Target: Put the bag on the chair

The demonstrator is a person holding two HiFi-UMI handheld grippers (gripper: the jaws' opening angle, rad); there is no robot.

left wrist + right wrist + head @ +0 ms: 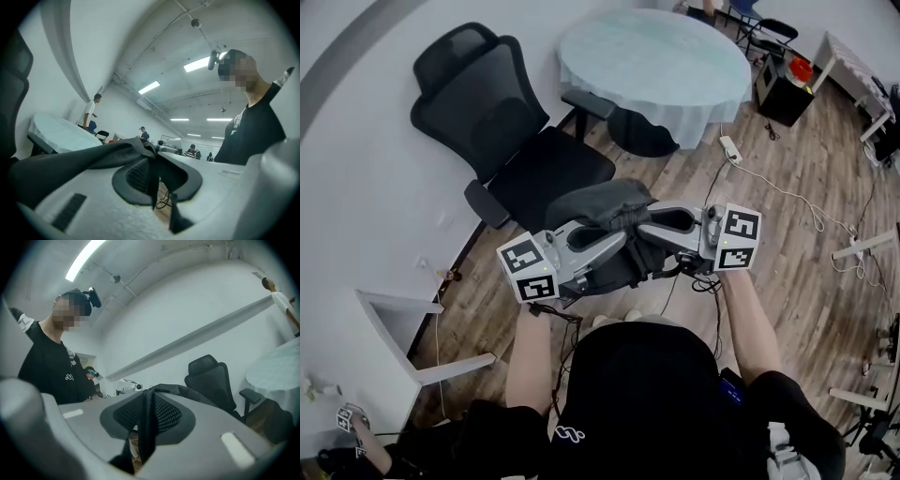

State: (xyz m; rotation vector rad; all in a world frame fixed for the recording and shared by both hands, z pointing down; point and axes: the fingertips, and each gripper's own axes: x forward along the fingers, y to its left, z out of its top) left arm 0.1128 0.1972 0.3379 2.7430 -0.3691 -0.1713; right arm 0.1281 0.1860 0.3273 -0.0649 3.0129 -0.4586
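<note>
The person's bare left forearm (530, 356) and right forearm (752, 319) reach forward from the near edge, roughly parallel. The grey two-jaw left gripper (605, 239) angles toward the far right, and the grey two-jaw right gripper (661, 225) points left, so their tips almost meet. Each gripper's jaws stand nearly together, the black mesh pads (166, 416) pinching a fold of the dark grey fabric bag (605, 202).

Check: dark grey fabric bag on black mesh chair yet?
No: bag hangs pinched in left gripper and right gripper, not resting on chair.
</note>
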